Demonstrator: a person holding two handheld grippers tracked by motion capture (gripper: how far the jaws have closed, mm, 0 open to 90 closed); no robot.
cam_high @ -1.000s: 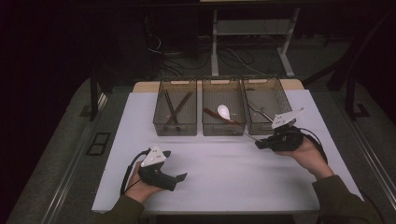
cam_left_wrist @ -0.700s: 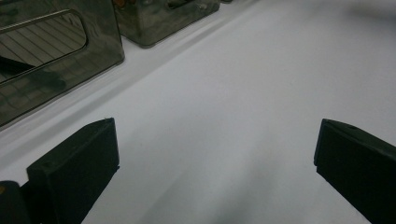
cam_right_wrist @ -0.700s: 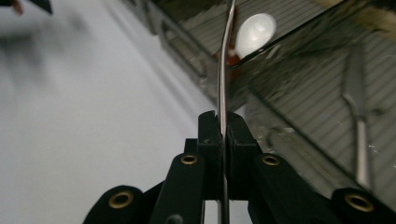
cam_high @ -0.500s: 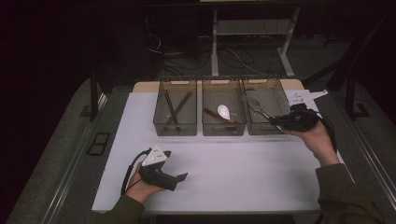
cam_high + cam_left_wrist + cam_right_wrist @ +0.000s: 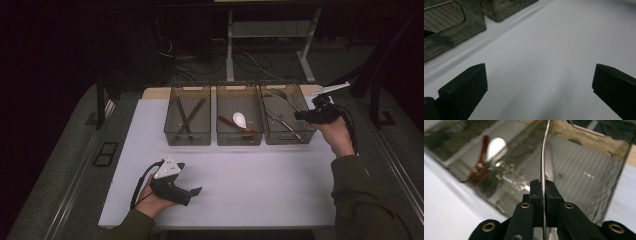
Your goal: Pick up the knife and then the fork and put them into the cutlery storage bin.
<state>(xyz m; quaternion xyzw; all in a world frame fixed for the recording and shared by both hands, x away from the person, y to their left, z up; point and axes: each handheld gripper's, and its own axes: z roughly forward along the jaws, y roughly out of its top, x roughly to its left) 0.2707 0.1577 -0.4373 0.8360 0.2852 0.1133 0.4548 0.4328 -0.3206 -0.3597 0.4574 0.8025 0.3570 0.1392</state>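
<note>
No readable writing; right gripper [image 5: 543, 186] jaws clamp a metal utensil [image 5: 544, 152]; left gripper [image 5: 536, 82] jaws wide

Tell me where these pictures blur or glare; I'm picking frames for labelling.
High view: dim, dark surround, white table brightest. Left gripper view: sharp, soft shadows under the fingers. Right gripper view: bin and white spoon blurred, glints on the metal utensil.

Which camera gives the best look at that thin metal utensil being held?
The right gripper view: the metal utensil rises edge-on, pinched between the right gripper's jaws. In the high view it is a thin sliver over the right bin. The left gripper view faces bare table.
</note>
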